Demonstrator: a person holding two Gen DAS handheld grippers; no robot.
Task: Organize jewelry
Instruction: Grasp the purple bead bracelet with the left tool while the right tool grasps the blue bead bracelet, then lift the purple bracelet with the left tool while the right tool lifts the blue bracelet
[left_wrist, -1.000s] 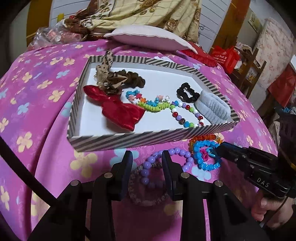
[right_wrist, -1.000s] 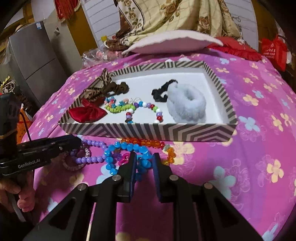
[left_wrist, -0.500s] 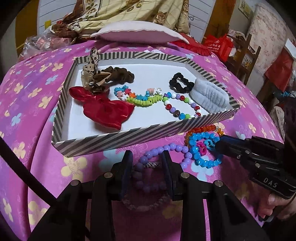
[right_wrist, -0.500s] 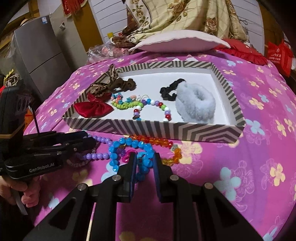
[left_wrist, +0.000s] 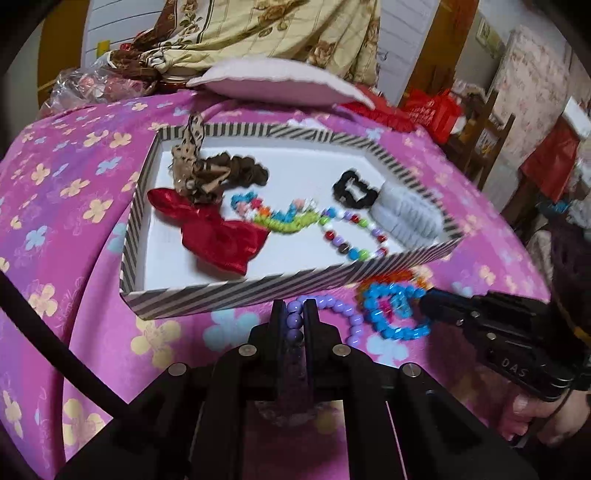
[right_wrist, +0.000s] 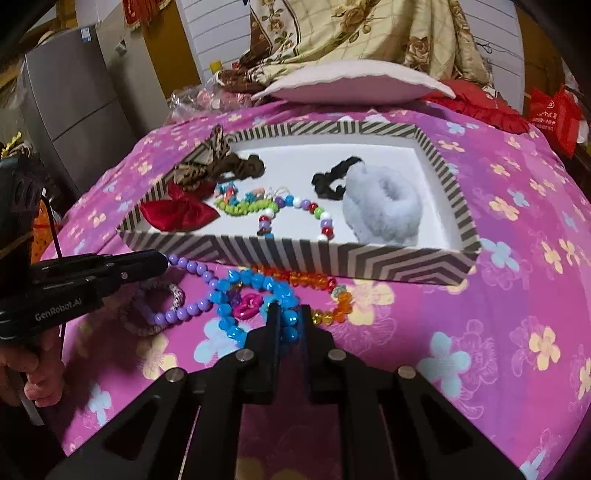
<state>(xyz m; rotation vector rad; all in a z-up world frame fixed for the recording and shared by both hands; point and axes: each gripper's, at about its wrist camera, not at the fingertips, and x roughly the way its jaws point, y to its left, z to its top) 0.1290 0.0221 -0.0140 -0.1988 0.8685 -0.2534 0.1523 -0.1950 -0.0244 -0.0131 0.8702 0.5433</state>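
Right gripper (right_wrist: 289, 321) sat closed on the blue bead bracelet (right_wrist: 255, 295), on the pink floral cloth (right_wrist: 480, 332) just in front of the striped box (right_wrist: 369, 258). Left gripper (right_wrist: 162, 263) came in from the left, fingertips pinching the purple bead bracelet (right_wrist: 192, 306). Orange bead strand (right_wrist: 314, 282) lay against the box wall. Inside the box: red bow (right_wrist: 177, 214), grey fluffy scrunchie (right_wrist: 382, 208), black scrunchie (right_wrist: 332, 177), multicolour bead bracelet (right_wrist: 295, 214).

Pink pillow (right_wrist: 354, 86), floral cloth (right_wrist: 517, 258) — perhaps a fridge (right_wrist: 77, 114).
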